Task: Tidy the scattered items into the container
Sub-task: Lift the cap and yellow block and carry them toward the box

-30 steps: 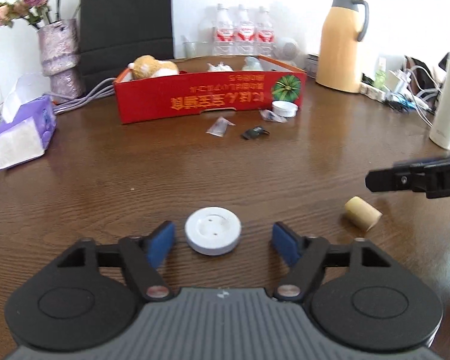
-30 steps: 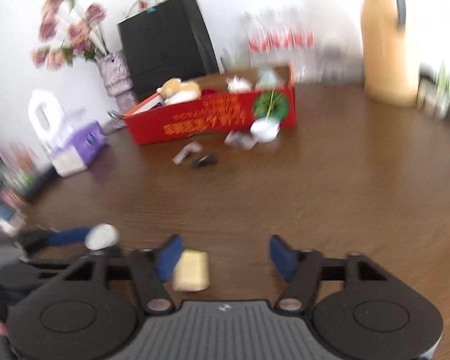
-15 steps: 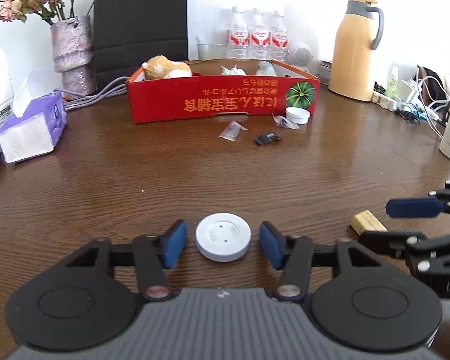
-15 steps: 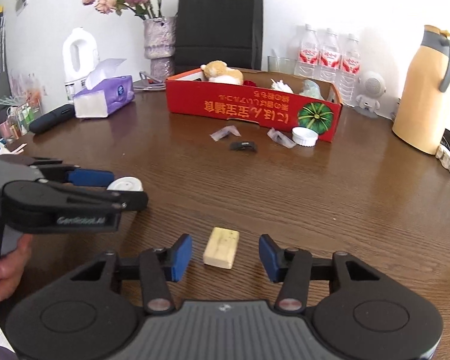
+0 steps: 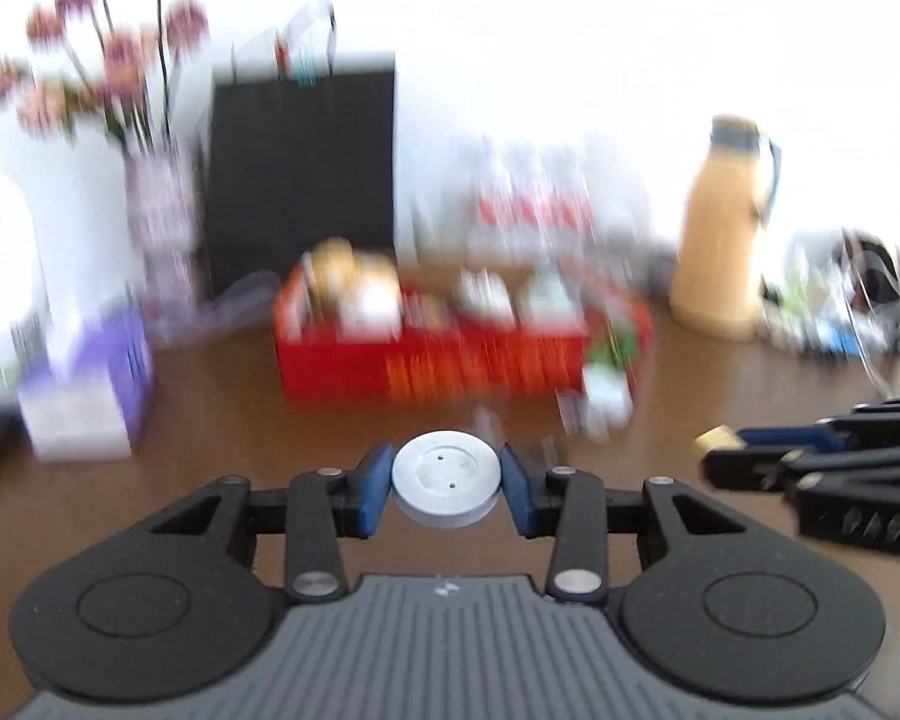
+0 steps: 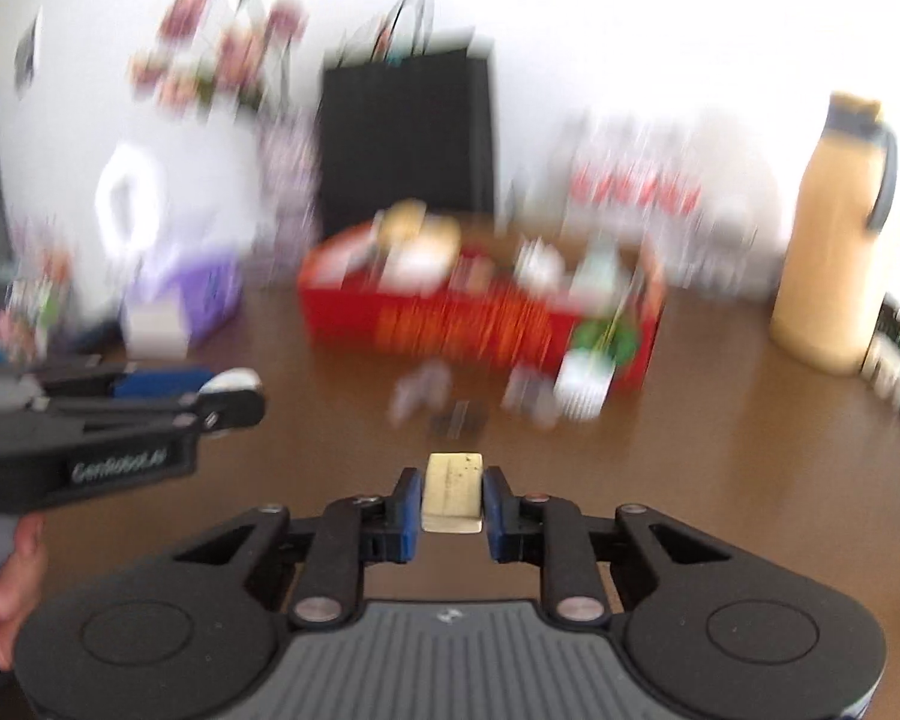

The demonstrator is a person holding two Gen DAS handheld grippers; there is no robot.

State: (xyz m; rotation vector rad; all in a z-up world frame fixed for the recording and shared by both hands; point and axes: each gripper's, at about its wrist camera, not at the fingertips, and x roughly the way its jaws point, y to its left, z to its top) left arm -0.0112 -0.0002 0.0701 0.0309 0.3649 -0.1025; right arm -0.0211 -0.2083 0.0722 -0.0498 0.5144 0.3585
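Disc [image 5: 446,485]: white, round, flat, two small holes on top face; pinched between blue pads of L gripper [image 5: 444,489], partway closed, held clear above table [image 5: 210,408]; block [image 6: 452,493]: pale yellow, rectangular, speckled; sits between R gripper [image 6: 452,507] pads, jaws closing on it, pads touching both sides; red box [image 6: 450,324] well beyond on table, blurred, contents unclear; small scattered bits in front of box, too blurred to ID.

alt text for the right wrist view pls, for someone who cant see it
The right gripper is closing its blue pads on a small tan block above a brown table. Ahead, blurred, sits a red box of items; the left gripper holds a white disc at left.
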